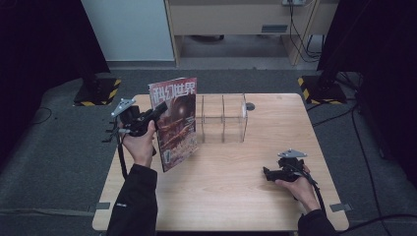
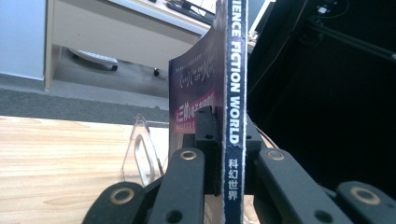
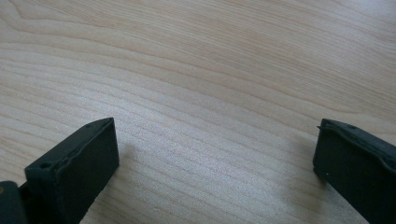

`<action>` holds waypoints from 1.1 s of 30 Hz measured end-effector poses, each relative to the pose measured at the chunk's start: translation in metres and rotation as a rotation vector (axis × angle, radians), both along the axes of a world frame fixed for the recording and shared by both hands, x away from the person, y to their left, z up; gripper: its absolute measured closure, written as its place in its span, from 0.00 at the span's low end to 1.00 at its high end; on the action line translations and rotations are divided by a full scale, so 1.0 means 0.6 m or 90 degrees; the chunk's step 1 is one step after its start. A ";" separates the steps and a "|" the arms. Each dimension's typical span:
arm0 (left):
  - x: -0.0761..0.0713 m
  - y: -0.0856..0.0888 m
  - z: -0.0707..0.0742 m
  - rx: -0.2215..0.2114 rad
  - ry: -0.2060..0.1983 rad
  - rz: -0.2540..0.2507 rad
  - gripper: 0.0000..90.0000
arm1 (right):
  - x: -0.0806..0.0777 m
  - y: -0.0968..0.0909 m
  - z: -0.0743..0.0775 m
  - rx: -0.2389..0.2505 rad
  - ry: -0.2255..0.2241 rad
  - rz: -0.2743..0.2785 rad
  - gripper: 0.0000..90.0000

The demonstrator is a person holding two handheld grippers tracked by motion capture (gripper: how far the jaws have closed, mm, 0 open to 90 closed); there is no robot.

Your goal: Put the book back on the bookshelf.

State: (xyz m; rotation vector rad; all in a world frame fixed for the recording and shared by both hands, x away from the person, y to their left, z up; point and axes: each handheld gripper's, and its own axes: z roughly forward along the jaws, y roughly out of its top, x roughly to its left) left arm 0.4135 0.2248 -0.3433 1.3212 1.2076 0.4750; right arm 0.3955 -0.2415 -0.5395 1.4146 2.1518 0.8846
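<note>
One magazine, upright at centre left of the high view, bottom corner low over the wooden table, touching or just above it, hard to tell which. Clamped by the spine in the left gripper, at mid-height on the magazine's left edge. In the left gripper view, magazine spine straight up the middle of the frame, both black jaws pressed flat against it from either side, top of the magazine cut off by the upper edge.

Right gripper low at the right of the high view, resting on or just over the table, well apart from the magazine. In the right gripper view, jaws wide apart at the lower corners, bare wood grain between them.

Clear divided rack just behind and right of the magazine, partly hidden by it at its left end; a sliver of the rack at lower left centre of the left gripper view, hard to make out.

Cover dark red and brown with large white Chinese characters across the top; artwork too small to read. Spine dark blue with white lettering, "FICTION WORLD" legible, edges frayed white. Back cover purple with a pink panel, bowed slightly.
</note>
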 end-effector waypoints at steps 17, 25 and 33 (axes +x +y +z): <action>0.067 -0.025 -0.030 0.017 -0.024 0.049 0.93 | 0.001 0.003 0.000 0.000 -0.002 -0.002 0.01; 0.083 -0.033 -0.059 0.023 -0.034 0.058 0.93 | 0.001 0.003 0.000 -0.001 -0.002 0.002 0.01; 0.064 -0.027 -0.070 0.038 -0.050 0.045 0.93 | 0.001 0.004 0.000 0.000 -0.002 0.003 0.01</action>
